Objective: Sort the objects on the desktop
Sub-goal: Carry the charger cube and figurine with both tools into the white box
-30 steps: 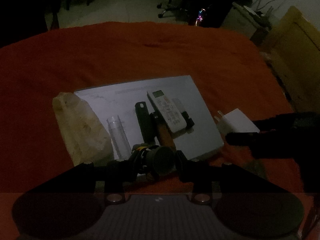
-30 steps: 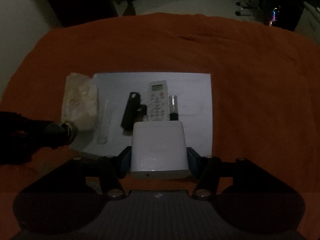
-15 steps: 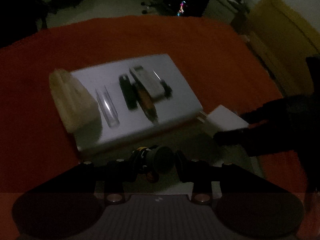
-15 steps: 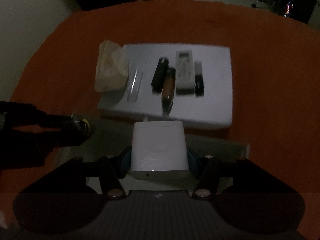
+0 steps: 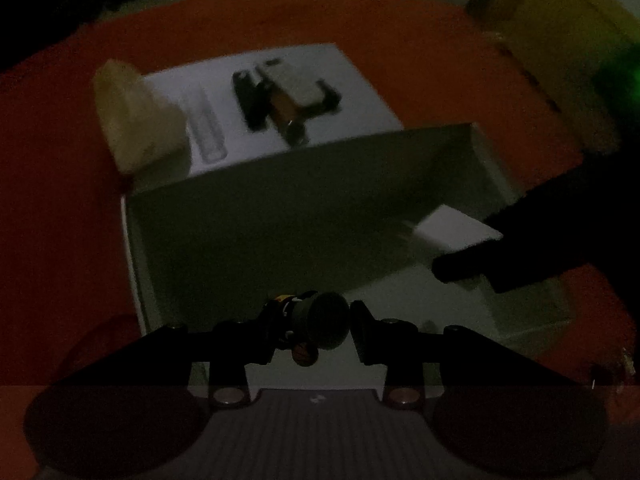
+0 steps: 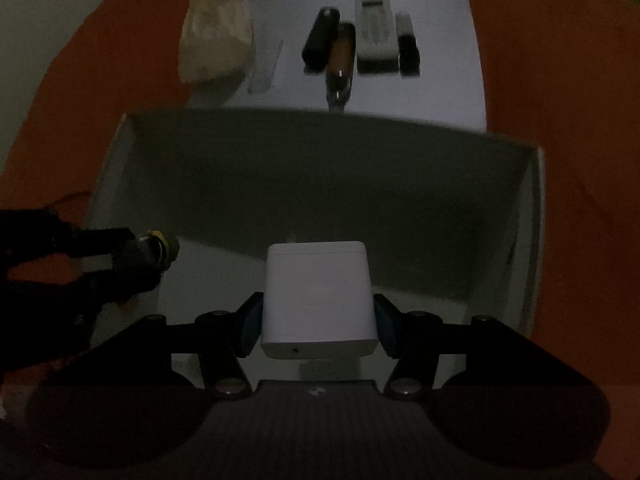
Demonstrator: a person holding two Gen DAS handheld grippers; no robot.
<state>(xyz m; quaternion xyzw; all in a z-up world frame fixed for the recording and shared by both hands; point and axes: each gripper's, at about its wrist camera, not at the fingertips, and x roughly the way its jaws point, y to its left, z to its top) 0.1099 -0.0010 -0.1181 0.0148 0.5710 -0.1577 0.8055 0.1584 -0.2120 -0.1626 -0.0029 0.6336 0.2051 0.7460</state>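
Observation:
My right gripper (image 6: 318, 322) is shut on a white power adapter (image 6: 318, 292), held over the inside of an open white box (image 6: 320, 176). My left gripper (image 5: 316, 326) is shut on a small dark cylinder (image 5: 322, 320) with yellow marks, above the same box (image 5: 280, 208) near its left wall. From the right wrist view, the left gripper (image 6: 152, 254) and its cylinder show at the box's left side. In the left wrist view the adapter (image 5: 452, 226) sits at the right, in the dark right fingers (image 5: 472, 268). What lies on the box floor is too dim to tell.
Beyond the box a white sheet (image 6: 444, 64) on the orange cloth (image 6: 580, 100) carries a crumpled pale bag (image 6: 216, 46), a clear tube (image 6: 266, 70), a black bar (image 6: 320, 38), a brown pen-like item (image 6: 342, 54), a white remote (image 6: 374, 34) and a small black-and-white piece (image 6: 408, 46).
Both grippers have drawn back from the white sheet with their loads still held. The open box, unseen a second ago, now fills the view under them.

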